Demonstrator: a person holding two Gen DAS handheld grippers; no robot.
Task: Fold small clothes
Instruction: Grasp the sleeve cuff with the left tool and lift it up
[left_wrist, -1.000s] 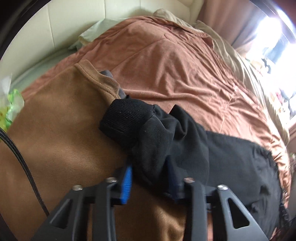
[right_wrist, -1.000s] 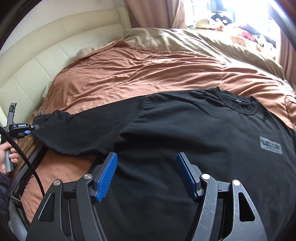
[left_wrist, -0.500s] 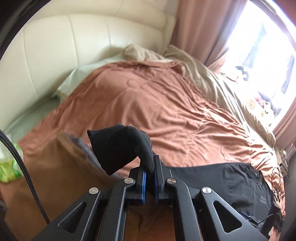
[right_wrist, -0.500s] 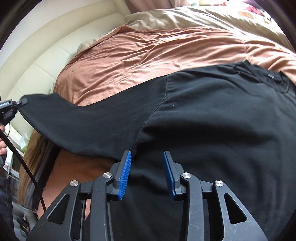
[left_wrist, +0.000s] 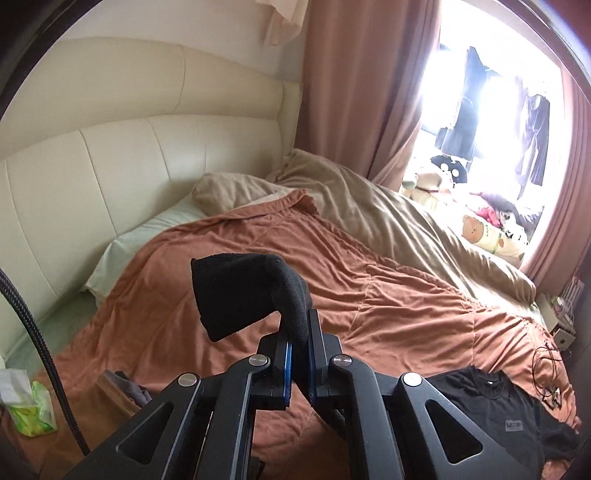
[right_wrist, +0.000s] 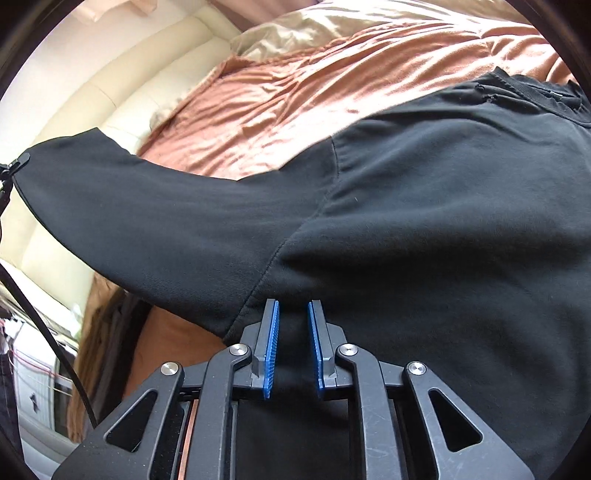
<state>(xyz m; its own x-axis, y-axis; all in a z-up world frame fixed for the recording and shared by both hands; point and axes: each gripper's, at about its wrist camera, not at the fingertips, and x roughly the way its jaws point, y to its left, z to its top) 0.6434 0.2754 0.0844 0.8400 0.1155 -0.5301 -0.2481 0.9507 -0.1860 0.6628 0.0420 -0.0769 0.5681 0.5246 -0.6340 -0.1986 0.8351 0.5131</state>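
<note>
The left gripper (left_wrist: 300, 332), clamped on the black shirt's (right_wrist: 443, 221) sleeve cuff (left_wrist: 236, 291), has lifted it off the bed (left_wrist: 369, 295); the right gripper (right_wrist: 291, 332) is closing around the underarm fabric, readying the sleeve fold.

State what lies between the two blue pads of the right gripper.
A fold of the black cotton T-shirt, near its underarm seam, lies between the closing pads of the right gripper; the right wrist view shows it.
</note>
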